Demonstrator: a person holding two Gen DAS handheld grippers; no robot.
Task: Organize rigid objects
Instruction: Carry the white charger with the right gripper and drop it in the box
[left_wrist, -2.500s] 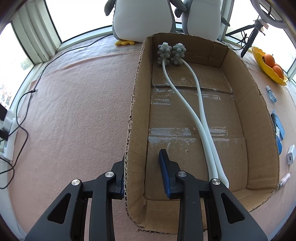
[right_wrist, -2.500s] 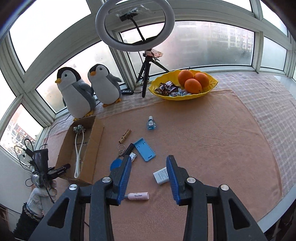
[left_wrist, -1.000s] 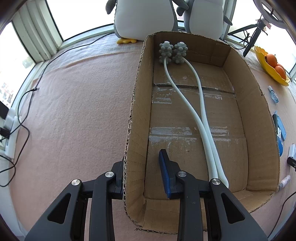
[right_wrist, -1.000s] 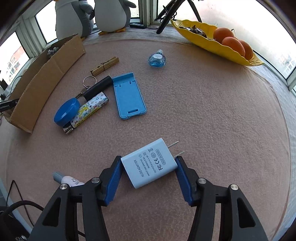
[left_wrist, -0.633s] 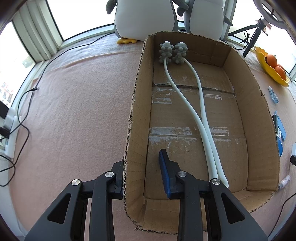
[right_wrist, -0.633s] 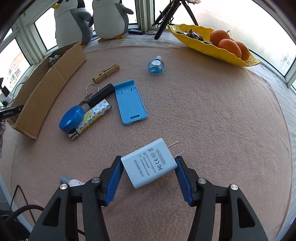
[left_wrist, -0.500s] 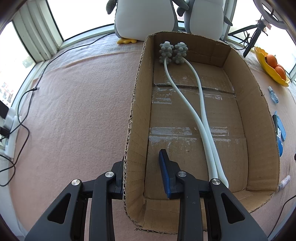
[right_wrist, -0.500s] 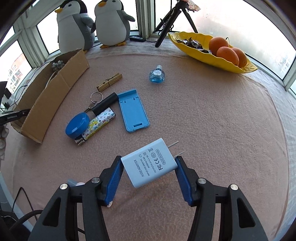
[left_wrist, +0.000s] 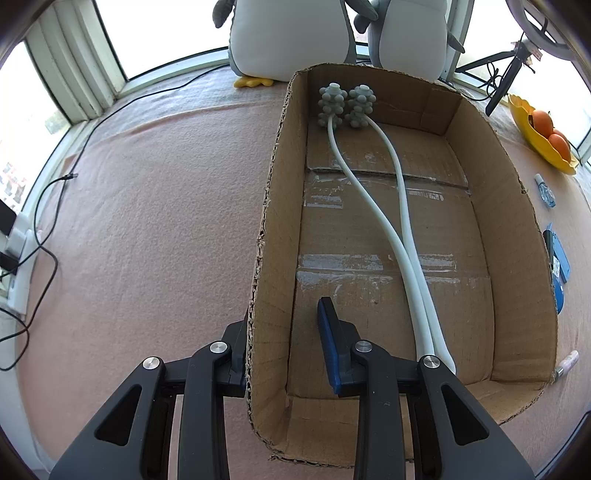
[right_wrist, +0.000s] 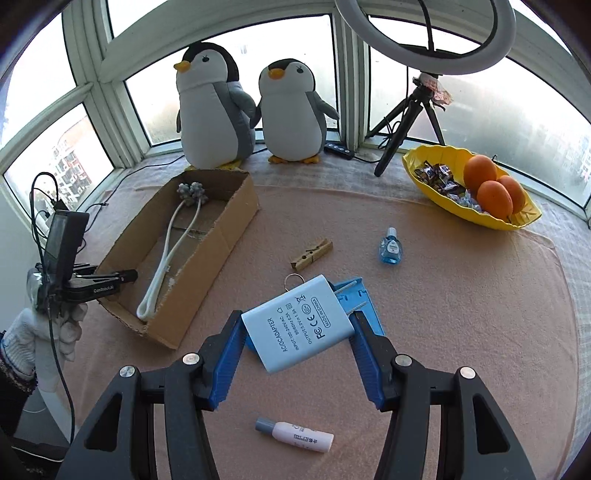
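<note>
The right gripper (right_wrist: 297, 334) has its blue jaws clamped on the two short sides of a pale blue power adapter (right_wrist: 297, 329), held tilted above the table (right_wrist: 461, 325) with its printed face up and its two metal prongs pointing away to the right. Only the right wrist view shows what lies under and beyond it: a white tube with a grey cap (right_wrist: 294, 435) nearest, a blue phone stand (right_wrist: 360, 301) partly hidden behind the adapter, then a wooden clothespin (right_wrist: 311, 253) and a small blue bottle (right_wrist: 390, 250), and farther off a yellow bowl (right_wrist: 476, 216) of oranges, two plush penguins (right_wrist: 216, 107) and a ring light on a tripod (right_wrist: 408, 122) by the windows. It also shows a gloved hand (right_wrist: 51, 332) at the left edge bearing the other tool at the near corner of the cardboard box (right_wrist: 218, 240). The left wrist view alone looks down into that box (left_wrist: 513, 229): the left gripper (left_wrist: 282, 332) is clenched on its left wall, one jaw outside, one inside, and a white two-armed massager with grey knobbed heads (left_wrist: 388, 229) lies lengthwise on the taped floor, heads at the far end.
</note>
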